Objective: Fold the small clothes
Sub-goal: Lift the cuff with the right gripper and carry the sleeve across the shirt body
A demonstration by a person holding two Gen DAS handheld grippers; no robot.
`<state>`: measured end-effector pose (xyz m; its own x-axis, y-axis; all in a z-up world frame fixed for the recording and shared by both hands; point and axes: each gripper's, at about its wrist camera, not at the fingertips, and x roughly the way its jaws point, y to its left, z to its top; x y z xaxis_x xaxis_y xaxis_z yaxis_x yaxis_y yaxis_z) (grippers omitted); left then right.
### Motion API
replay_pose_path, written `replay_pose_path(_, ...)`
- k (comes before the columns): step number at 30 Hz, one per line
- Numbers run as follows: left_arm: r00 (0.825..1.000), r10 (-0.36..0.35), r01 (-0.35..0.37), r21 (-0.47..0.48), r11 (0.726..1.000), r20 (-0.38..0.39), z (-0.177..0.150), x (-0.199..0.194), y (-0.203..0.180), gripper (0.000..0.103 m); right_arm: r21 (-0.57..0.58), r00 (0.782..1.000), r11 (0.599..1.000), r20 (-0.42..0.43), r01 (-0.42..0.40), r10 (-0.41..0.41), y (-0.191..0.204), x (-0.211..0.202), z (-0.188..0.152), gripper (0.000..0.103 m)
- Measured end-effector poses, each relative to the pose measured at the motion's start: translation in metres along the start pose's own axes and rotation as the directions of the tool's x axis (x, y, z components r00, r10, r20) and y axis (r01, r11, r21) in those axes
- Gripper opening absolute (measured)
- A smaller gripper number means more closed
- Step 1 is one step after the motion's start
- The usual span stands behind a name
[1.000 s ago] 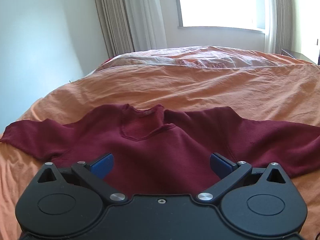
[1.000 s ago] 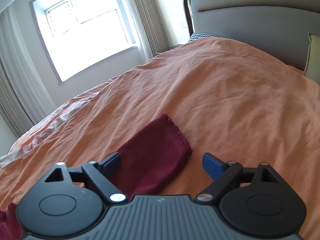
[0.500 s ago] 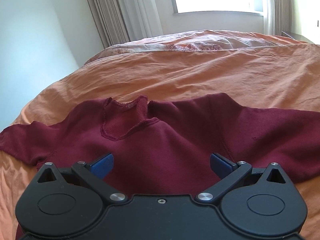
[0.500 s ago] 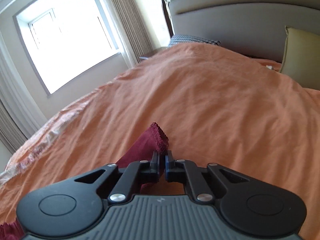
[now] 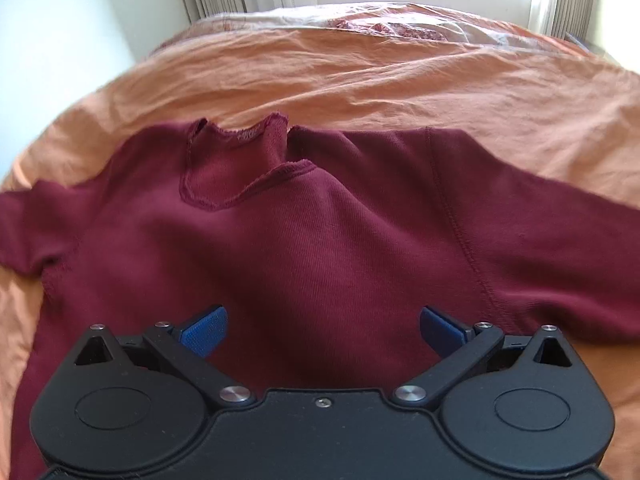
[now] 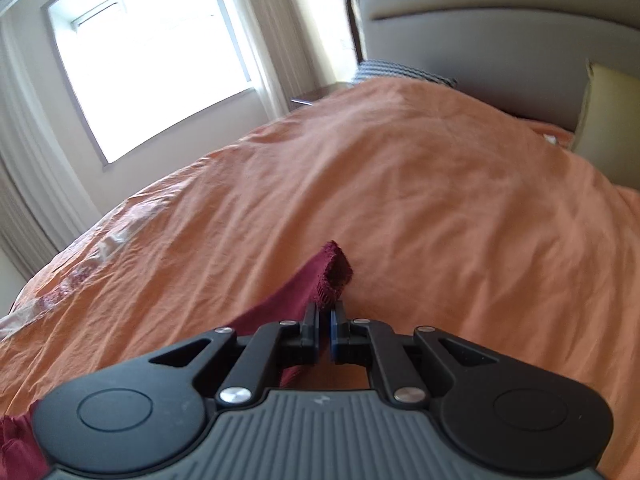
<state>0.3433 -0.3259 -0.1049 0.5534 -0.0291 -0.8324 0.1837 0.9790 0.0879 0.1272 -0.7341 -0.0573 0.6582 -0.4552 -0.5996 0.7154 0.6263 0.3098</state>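
Left gripper (image 5: 323,326) hangs spread apart over the maroon sweater (image 5: 320,240) (flat on the orange bedspread (image 5: 400,80)); right gripper (image 6: 325,326) is clamped on its sleeve cuff (image 6: 334,272).

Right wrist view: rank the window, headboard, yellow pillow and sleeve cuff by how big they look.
1. Window and headboard: look alike, not ranked.
2. Yellow pillow, cut off by the frame edge.
3. Sleeve cuff, smallest though nearest the camera.

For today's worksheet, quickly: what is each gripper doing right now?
Left gripper: open, above the maroon sweater, holding nothing.
Right gripper: closed on the sweater's sleeve cuff.
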Motion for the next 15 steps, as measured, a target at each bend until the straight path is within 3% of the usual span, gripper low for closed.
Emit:
replay_pose_path(3, 0.992, -0.126, 0.125, -0.096, 0.987, 0.001, 0.004, -0.017, 0.017, 0.102, -0.075, 0.998, 0.996, 0.035, -0.046, 0.048, 0.029, -0.015, 0.006, 0.006)
replay_pose_path(6, 0.981, -0.191, 0.191, -0.126, 0.973, 0.012, 0.008, -0.035, 0.027, 0.102, -0.174, 0.990, 0.978, 0.062, -0.113, 0.126, 0.072, -0.035, 0.007, 0.006)
replay_pose_path(11, 0.978, -0.187, 0.193, -0.065, 0.979, 0.087, 0.017, -0.070, 0.042, 0.102, -0.227, 0.958, 0.937, 0.044, -0.266, 0.283, 0.150, -0.061, -0.003, 0.006)
replay_pose_path(15, 0.976, -0.181, 0.192, -0.084, 0.978, 0.125, 0.028, -0.092, 0.073, 0.102, -0.250, 0.926, 0.900, 0.036, -0.356, 0.376, 0.214, -0.080, -0.021, 0.006)
